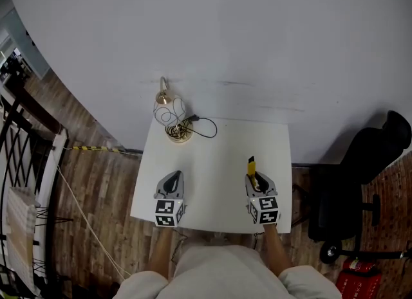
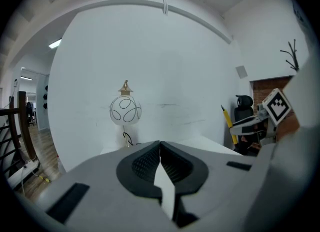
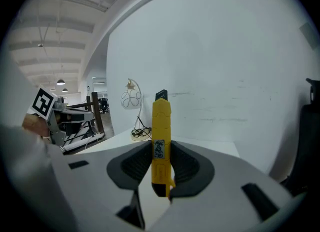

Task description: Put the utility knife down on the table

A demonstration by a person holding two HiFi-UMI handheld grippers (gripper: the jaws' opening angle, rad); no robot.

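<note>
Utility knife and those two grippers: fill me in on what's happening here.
A person stands at a white table with a gripper in each hand. The right gripper is clamped on a yellow utility knife, held over the table, not yet set down. The left gripper is shut and empty.

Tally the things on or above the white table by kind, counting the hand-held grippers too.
Hand-held grippers: 2, the left hand-held gripper and the right hand-held gripper
Knives: 1, the utility knife, yellow, held in the right one's jaws
Lamps: 1, the globe lamp at the far left corner
Total: 4
</note>
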